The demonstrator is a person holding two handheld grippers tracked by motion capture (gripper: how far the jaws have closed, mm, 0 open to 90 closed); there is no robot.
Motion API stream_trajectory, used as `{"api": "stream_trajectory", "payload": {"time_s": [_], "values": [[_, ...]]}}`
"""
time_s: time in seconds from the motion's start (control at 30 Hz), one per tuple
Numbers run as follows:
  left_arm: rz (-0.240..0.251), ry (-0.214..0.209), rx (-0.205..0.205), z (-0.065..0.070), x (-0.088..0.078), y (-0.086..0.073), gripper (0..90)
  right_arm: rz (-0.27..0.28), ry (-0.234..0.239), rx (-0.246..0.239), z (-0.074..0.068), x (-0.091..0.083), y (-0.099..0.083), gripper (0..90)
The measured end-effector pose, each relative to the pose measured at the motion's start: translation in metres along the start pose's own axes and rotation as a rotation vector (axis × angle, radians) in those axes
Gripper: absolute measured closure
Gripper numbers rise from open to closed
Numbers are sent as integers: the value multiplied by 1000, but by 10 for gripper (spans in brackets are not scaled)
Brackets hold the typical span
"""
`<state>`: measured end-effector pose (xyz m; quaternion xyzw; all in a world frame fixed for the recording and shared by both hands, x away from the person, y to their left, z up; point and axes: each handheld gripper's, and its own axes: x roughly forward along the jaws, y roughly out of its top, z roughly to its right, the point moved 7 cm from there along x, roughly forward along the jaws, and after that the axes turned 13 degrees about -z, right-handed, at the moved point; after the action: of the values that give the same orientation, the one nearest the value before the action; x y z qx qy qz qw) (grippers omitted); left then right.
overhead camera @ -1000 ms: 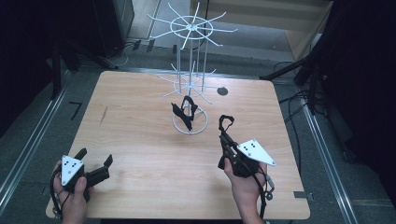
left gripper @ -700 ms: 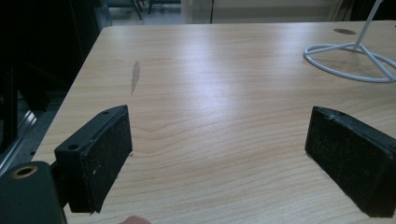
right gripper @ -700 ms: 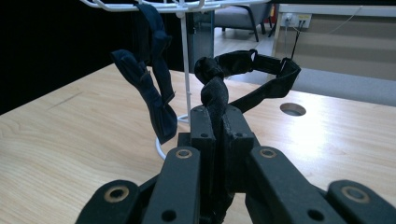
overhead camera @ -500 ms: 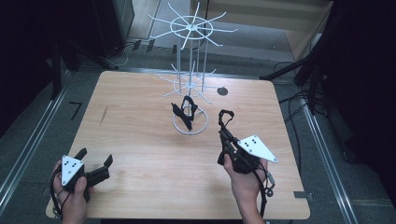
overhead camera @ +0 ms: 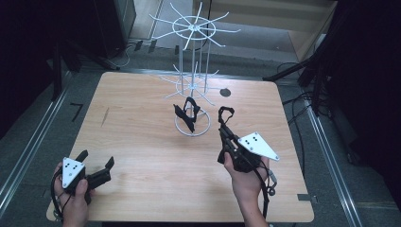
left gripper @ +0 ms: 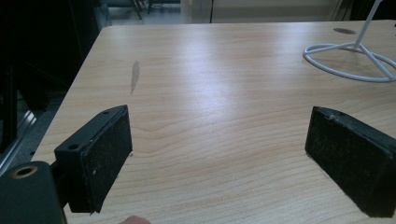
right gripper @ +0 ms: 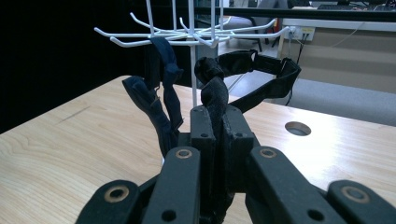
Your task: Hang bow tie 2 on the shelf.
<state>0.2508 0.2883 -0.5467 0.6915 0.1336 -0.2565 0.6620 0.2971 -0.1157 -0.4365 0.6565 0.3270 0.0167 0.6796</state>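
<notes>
A white wire rack [overhead camera: 194, 71] with hook arms stands on a ring base at the table's far middle. A dark blue bow tie [overhead camera: 185, 115] hangs from a lower hook, also seen as the bow tie [right gripper: 161, 100] in the right gripper view. My right gripper [overhead camera: 223, 128] is just right of the rack's base, shut on a black strap [overhead camera: 226, 112]. In its own view the right gripper [right gripper: 217, 119] pinches the twisted strap [right gripper: 214, 93], whose loop rises to the right, level with the lower hooks [right gripper: 187, 35]. My left gripper [overhead camera: 98, 158] rests open at the near left corner, the left gripper [left gripper: 217, 154] holding nothing.
A round hole [overhead camera: 225, 92] is cut in the wooden table [overhead camera: 142, 142] behind the right gripper. The rack's base ring [left gripper: 350, 60] lies far ahead and right of the left gripper. A dull streak [left gripper: 135, 74] marks the left of the tabletop. Dark floor and cables surround the table.
My right gripper has carried the black strap a little farther from me, toward the rack. The left gripper has stayed where it was.
</notes>
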Motion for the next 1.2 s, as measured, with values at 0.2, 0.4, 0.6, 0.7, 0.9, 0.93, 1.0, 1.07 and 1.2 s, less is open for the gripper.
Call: {"api": "stream_trajectory", "payload": {"time_s": [0.2,0.4,0.6,0.7,0.9,0.93,1.0,1.07,1.2], "values": [[0,0,1,0,0,0,81,7,3,-8,-2,0,5,864],[-1,0,0,0,0,0,81,15,7,-16,-6,-1,11,864],[-2,-1,-1,0,0,0,81,21,12,-22,-10,0,16,864],[-2,-1,-1,0,0,0,82,22,15,-27,-13,1,18,864],[-3,1,3,0,0,0,82,29,19,-34,-17,1,24,864],[-2,1,3,0,0,0,81,31,19,-39,-17,2,24,864],[-4,1,3,0,0,0,81,29,23,-38,-19,3,26,864],[-4,1,3,0,0,0,81,29,22,-41,-19,4,26,863],[-3,1,1,0,0,0,81,22,24,-37,-20,8,27,864]]}}
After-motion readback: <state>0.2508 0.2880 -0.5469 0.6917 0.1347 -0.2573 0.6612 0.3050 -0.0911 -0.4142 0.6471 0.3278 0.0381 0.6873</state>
